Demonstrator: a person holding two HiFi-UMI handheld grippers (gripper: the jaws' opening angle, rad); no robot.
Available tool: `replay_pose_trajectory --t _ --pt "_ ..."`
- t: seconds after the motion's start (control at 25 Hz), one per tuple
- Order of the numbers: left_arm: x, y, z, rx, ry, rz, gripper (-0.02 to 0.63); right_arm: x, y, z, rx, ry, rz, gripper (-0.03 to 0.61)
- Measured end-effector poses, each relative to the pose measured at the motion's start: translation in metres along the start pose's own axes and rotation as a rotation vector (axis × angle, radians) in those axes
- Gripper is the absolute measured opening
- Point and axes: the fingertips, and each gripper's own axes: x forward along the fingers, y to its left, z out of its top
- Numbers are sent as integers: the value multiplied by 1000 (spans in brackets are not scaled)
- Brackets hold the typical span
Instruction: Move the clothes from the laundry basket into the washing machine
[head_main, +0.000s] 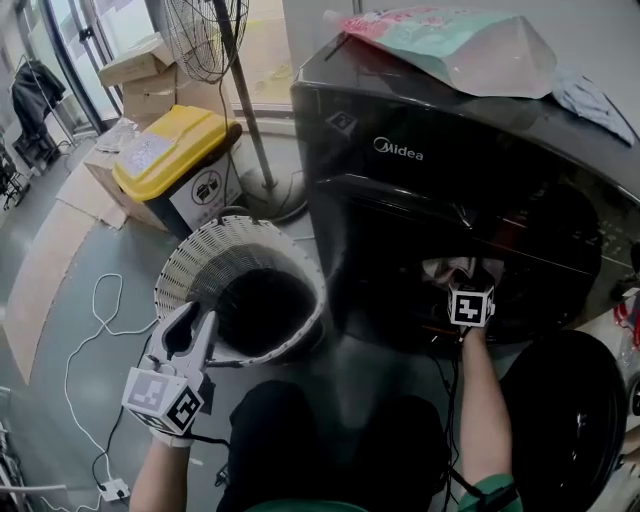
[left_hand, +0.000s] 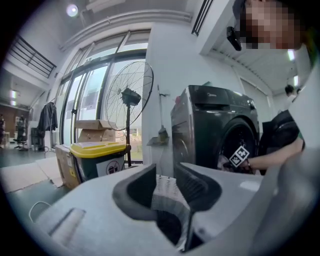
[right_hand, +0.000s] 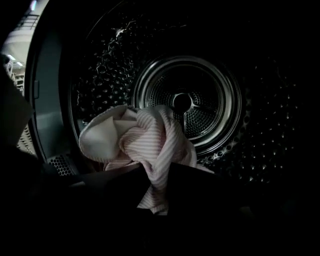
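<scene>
The white slatted laundry basket (head_main: 200, 250) stands on the floor left of the black washing machine (head_main: 450, 170); its inside is dark and I cannot make out what is in it. My left gripper (head_main: 190, 325) hovers at the basket's near rim, open and empty; in the left gripper view the basket's rim (left_hand: 165, 190) shows through the gap of my left gripper (left_hand: 165, 177). My right gripper (head_main: 468, 278) reaches into the machine's opening. In the right gripper view my right gripper (right_hand: 154, 199) is shut on a pink striped cloth (right_hand: 145, 140) hanging in front of the steel drum (right_hand: 182, 102).
The machine's round door (head_main: 565, 410) hangs open at the lower right. A detergent pouch (head_main: 450, 45) lies on top of the machine. A yellow-lidded bin (head_main: 175, 150), cardboard boxes (head_main: 140, 75) and a fan stand (head_main: 255, 130) stand behind the basket. A white cable (head_main: 85, 340) trails on the floor.
</scene>
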Motion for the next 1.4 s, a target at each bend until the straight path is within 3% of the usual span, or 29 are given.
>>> replay_pose_trajectory --t 0.08,0.24,0.36,0.6,0.84,0.96,1.08,1.24,1.36,1.4 --pt "-1 1 0 2 3 0 118 -3 5 -13 8 30 25 117" --pt "3 -2 2 3 -6 -14 118 -21 12 -32 69 65 67 305" --pt "12 -12 4 -3 -18 -44 118 -46 18 -37 124 48 97 407" --pt "30 -28 13 -21 -44 -100 118 -104 33 -30 195 -43 146 433" --pt "43 -39 21 -31 -64 -143 118 -170 44 14 300 -222 256 426" --pt "46 -39 26 -32 -74 -143 118 -196 46 32 272 -273 265 376" --pt "49 -38 32 -35 -85 -139 118 -223 38 51 306 -348 239 265" --pt "49 -37 37 -32 -101 -132 117 -259 17 68 381 -449 162 155" --pt "48 -38 37 -24 -104 -130 117 -286 1 79 373 -522 93 26" --pt "48 -39 37 -19 -105 -131 117 -294 -3 83 364 -547 77 17"
